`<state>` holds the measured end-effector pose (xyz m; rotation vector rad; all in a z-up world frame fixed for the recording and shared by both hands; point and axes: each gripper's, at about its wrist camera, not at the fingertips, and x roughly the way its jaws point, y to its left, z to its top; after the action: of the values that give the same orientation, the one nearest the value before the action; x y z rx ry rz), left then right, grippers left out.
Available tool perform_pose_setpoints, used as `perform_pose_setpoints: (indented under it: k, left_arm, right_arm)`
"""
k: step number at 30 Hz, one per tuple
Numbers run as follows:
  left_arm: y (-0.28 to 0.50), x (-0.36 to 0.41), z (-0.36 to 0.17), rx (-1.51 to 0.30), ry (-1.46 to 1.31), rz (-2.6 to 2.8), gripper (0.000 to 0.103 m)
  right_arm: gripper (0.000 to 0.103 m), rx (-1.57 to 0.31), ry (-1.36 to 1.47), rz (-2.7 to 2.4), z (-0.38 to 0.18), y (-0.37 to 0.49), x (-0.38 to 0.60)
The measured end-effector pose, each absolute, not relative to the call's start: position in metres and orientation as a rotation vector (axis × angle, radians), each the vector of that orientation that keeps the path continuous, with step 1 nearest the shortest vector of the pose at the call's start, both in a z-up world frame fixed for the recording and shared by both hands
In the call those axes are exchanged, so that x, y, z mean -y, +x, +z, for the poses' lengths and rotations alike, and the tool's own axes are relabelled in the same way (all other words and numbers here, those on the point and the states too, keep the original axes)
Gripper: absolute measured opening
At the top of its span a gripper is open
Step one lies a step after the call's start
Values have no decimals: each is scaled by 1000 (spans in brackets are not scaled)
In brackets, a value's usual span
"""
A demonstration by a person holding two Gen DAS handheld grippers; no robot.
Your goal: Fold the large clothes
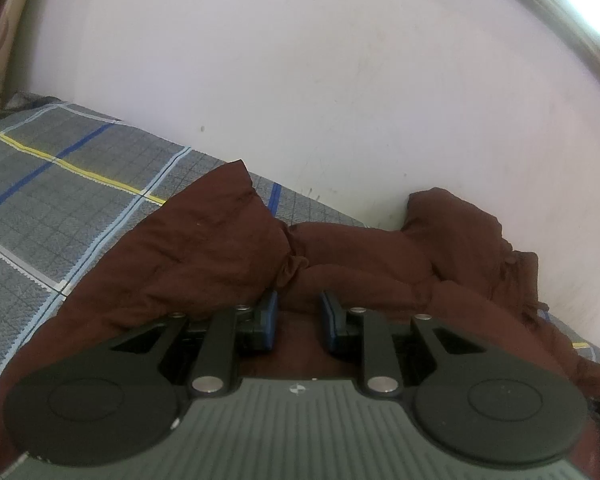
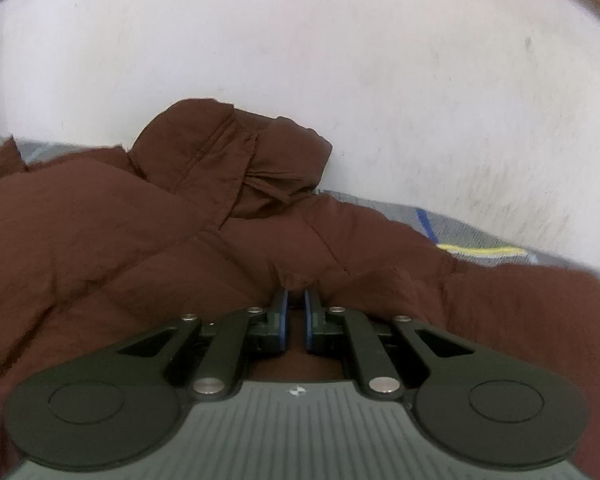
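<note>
A puffy brown jacket [image 1: 204,248] lies bunched on a bed, up against the wall. In the left wrist view my left gripper [image 1: 299,304] is sunk into a padded fold, its blue pads [image 1: 269,312] pressing a thick bunch of the fabric. In the right wrist view the same brown jacket [image 2: 112,240] fills the lower half, with its hood [image 2: 236,160] heaped against the wall. My right gripper [image 2: 296,294] is nearly closed and pinches a thin ridge of fabric between its fingertips [image 2: 280,300]. The cloth hides the tips of both grippers.
A grey checked bedsheet [image 1: 60,184] with blue, white and yellow lines covers the bed to the left of the jacket; a strip of the bedsheet [image 2: 480,244] shows at the right too. A pale wall [image 1: 340,80] stands right behind.
</note>
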<state>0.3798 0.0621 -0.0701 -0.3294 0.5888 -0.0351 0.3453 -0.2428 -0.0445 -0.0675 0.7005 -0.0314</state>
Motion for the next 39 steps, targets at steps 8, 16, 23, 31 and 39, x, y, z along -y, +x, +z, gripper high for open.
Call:
perform_pose_setpoints:
  k: [8,16,23,31,39]
  left_arm:
    - [379,-58,-69,-592,-286,-30,29]
    - [381,-64,-71,-597,-311,-52,29]
    - [381,-62,-72,-597,-304,-49,29]
    - [380,-58,-71,-597,-268,-39,29]
    - [375,-57,-67,-575,-258,-66,47]
  right_arm:
    - [6,-705,206,36,-46,343,279]
    - [6,-709,255,70,-39,328,299]
    - [6,-703,136,24,-41,330,284]
    - [6,-701,110,12,-44,330,280]
    - [7,-653,60,-20,-43,322,272]
